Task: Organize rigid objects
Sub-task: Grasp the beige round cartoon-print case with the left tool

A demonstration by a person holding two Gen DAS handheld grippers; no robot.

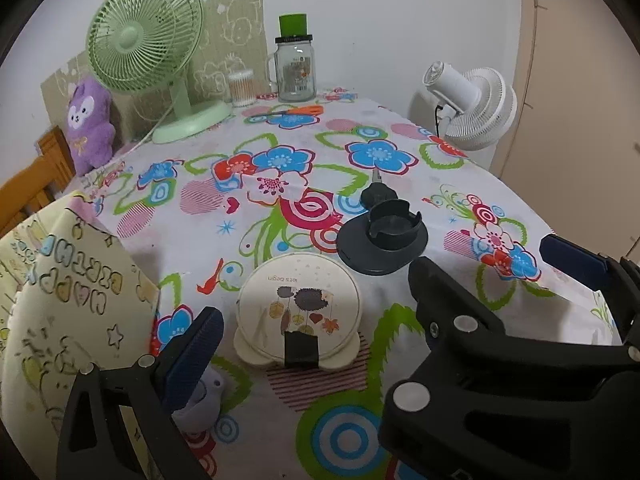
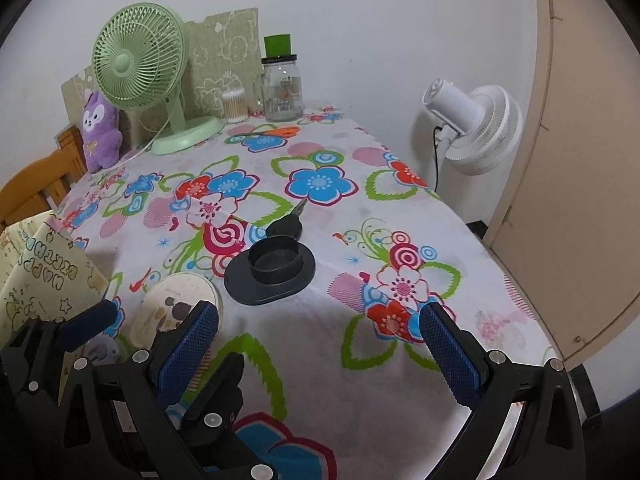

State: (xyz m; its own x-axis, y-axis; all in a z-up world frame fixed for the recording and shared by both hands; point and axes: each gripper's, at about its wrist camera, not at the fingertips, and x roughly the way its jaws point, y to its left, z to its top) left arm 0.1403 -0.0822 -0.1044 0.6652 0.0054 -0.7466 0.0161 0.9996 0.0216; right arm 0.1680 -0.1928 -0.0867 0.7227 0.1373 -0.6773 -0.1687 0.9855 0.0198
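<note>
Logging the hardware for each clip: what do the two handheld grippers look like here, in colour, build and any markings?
Both match: black plastic frames with triangular cut-outs and round silver pivot pins. The right gripper has two long fingers faced with blue pads in a fine mesh texture. The left gripper carries darker navy pads. No cables, labels, sleeves or hands are visible.

Both hand-held grippers wide apart, empty: left, right.

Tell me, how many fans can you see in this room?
2. A green fan stands on the table's far left corner beside the purple plush toy; a white fan stands off the table's right side, near the wall.
</note>
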